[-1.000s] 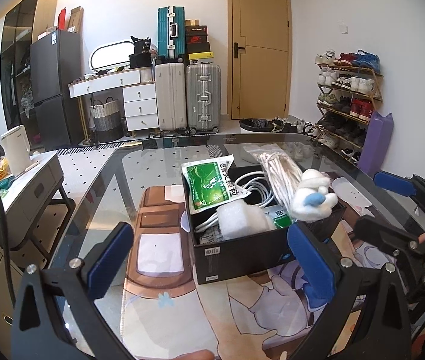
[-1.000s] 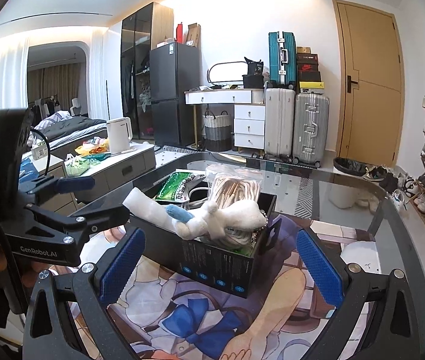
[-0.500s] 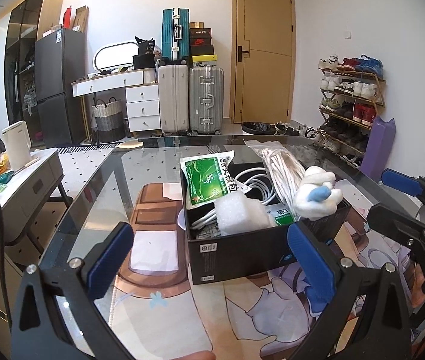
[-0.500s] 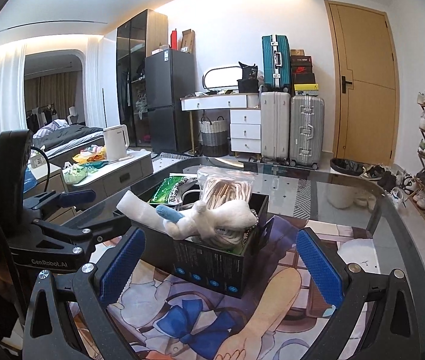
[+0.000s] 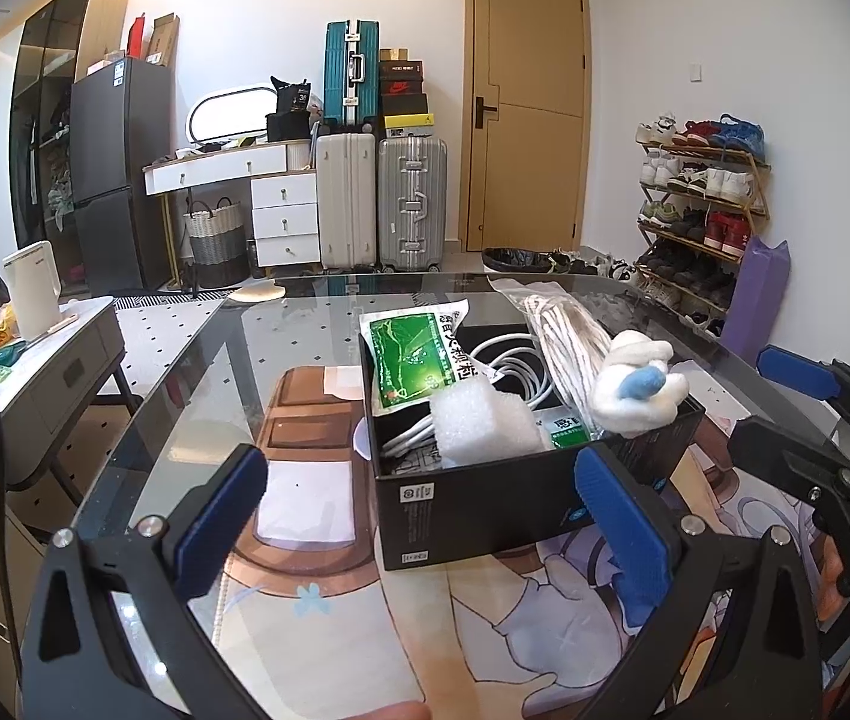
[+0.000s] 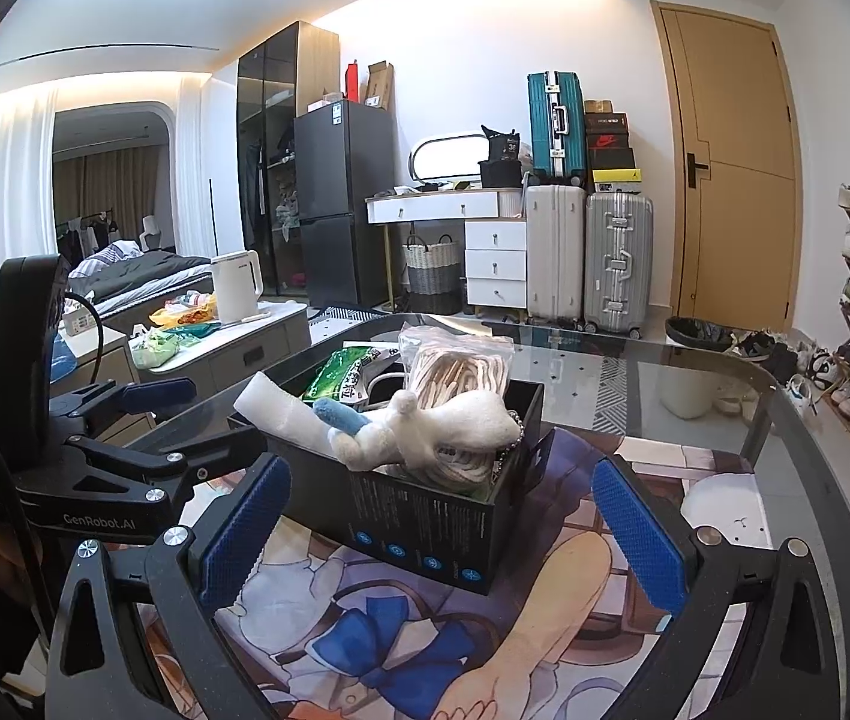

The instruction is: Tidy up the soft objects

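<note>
Fluffy plush toy [image 5: 634, 387] — black cardboard box [image 5: 484, 498].

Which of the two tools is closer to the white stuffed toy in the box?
The right tool, I think. The stuffed toy hangs over the box wall just beyond its open fingers. The left tool, open too, faces the box from the other side, with the toy at the far corner.

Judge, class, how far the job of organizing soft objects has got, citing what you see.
Looks nearly done: the white plush toy, foam block, green packet and bagged rope already sit in the black box. Nothing is in hand: the left tool and right tool are open. No loose soft items show on the glass table.
</note>
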`<state>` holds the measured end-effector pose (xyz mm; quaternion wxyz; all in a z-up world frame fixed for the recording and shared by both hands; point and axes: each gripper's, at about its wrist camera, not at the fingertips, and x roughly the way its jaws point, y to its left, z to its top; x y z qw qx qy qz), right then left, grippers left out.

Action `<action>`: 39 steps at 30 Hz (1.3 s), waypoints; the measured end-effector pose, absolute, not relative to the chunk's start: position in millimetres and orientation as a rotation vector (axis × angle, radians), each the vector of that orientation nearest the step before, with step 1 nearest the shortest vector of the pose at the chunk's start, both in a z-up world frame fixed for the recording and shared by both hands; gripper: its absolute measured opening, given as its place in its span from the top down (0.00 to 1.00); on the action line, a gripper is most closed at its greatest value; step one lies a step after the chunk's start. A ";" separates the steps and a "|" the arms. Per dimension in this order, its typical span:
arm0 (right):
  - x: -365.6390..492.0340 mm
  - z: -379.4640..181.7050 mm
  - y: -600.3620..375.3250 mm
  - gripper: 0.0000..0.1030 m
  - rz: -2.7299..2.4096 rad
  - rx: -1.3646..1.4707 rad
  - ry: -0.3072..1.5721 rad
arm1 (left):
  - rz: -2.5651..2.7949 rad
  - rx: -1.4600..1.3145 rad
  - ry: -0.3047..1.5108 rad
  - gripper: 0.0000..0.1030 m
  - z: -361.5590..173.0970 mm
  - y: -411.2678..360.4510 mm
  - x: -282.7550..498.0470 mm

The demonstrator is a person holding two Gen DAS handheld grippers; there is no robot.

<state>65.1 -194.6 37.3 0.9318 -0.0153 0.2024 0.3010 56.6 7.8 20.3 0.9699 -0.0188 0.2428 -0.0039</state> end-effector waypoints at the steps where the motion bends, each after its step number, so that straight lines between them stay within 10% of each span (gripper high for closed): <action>1: 64.6 37.5 -194.7 0.01 0.617 -0.029 0.411 | -0.005 -0.038 0.489 0.00 20.3 7.8 56.4; 39: 63.5 35.9 -194.6 0.01 0.616 -0.026 0.402 | 0.003 -0.028 0.470 0.00 23.6 4.8 52.4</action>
